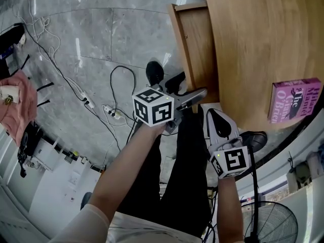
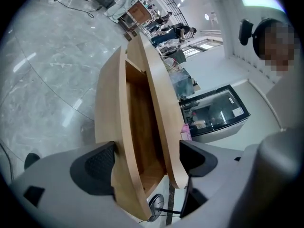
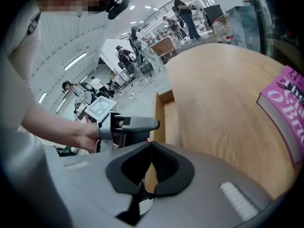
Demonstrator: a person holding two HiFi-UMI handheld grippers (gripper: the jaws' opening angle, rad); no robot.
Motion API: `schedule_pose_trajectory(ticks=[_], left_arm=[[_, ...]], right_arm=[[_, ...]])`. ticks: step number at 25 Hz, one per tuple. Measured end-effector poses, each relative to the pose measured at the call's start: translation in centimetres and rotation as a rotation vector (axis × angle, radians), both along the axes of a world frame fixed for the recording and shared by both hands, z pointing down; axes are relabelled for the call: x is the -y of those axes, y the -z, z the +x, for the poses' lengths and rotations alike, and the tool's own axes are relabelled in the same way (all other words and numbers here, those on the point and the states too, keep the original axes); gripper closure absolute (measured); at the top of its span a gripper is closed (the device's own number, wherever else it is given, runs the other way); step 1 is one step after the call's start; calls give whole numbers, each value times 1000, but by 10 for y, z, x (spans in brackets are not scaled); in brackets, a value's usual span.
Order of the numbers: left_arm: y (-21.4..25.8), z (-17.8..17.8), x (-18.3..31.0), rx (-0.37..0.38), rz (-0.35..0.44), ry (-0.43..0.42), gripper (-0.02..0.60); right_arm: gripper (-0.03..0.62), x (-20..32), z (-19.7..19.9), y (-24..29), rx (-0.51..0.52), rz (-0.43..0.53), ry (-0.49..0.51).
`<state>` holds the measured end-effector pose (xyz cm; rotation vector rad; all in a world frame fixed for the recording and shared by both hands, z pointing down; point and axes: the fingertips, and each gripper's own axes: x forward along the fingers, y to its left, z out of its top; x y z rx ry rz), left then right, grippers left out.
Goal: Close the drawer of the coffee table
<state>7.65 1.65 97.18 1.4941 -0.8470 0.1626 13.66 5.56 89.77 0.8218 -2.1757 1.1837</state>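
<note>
The round wooden coffee table (image 1: 253, 39) fills the upper right of the head view. Its drawer (image 1: 195, 44) stands pulled out on the table's left side. My left gripper (image 1: 192, 86) is open at the drawer's near end. In the left gripper view the left gripper (image 2: 145, 163) straddles the drawer's front panel (image 2: 111, 113) and the table top's edge (image 2: 164, 113); the pads (image 2: 95, 167) look close to the wood, contact unclear. My right gripper (image 1: 213, 114) hangs shut and empty below the table's edge; its pads (image 3: 151, 148) meet.
A pink book (image 1: 296, 100) lies on the table's right side. Cables and a power strip (image 1: 110, 111) trail over the marble floor at left. A fan (image 1: 273, 227) stands at lower right. Pink cloth (image 1: 15, 105) lies far left. People stand far off in the hall.
</note>
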Motion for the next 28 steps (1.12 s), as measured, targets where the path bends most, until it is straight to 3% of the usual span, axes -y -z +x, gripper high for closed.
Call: schedule_pose_trajectory(ticks=[19, 28], left_arm=[[2, 70, 31, -49, 47, -105, 173], [1, 93, 43, -108, 73, -133, 173]], right_arm=[[583, 7, 28, -2, 30, 3, -57], [583, 13, 51, -11, 29, 2, -74]])
